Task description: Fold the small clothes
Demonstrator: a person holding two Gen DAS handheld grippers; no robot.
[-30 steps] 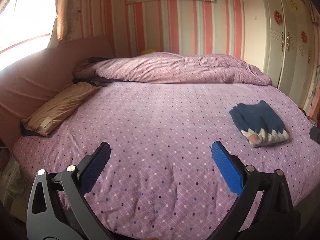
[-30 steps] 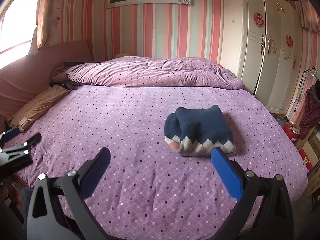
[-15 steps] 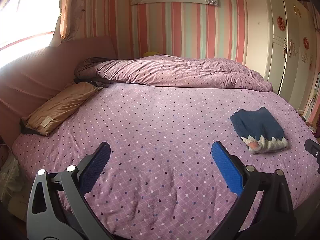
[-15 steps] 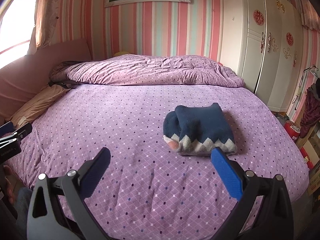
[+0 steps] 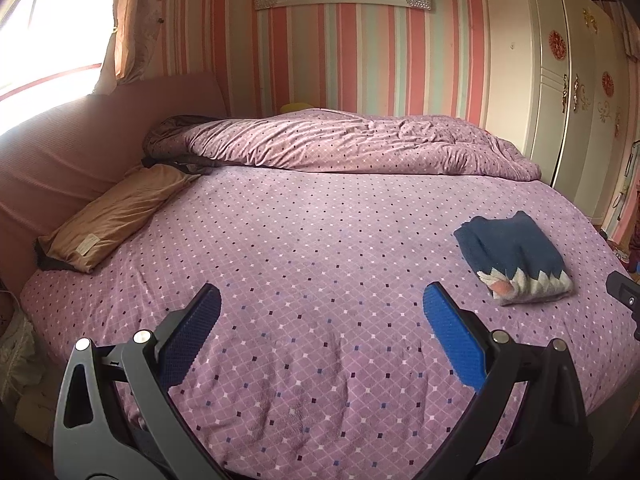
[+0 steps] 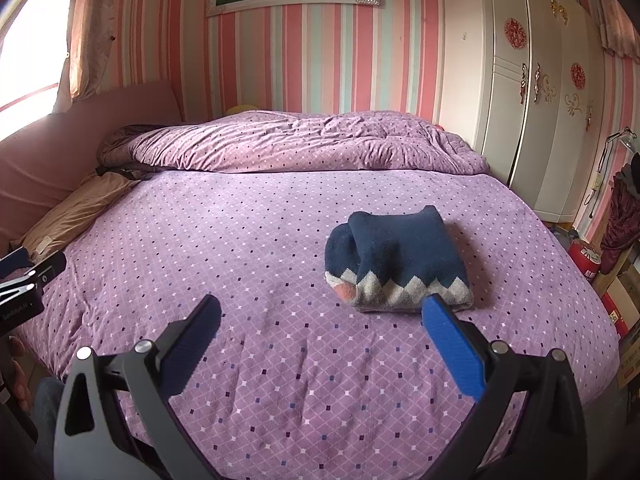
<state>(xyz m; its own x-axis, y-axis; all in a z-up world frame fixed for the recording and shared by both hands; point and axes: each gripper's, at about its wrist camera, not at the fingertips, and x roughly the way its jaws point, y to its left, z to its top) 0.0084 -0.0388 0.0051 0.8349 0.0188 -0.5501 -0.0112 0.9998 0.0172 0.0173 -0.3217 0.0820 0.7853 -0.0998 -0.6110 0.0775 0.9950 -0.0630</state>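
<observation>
Both the left gripper [image 5: 320, 312] and the right gripper [image 6: 320, 314] had their jaws wide open and held nothing, and the little blue sweater [image 6: 396, 266] lay folded on the bed [image 6: 260, 240] at one o'clock, so the folding looked done.

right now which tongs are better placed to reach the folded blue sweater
Right. The right tongs hang open just short of the blue sweater; from the left tongs it lies far off to the side.
</observation>
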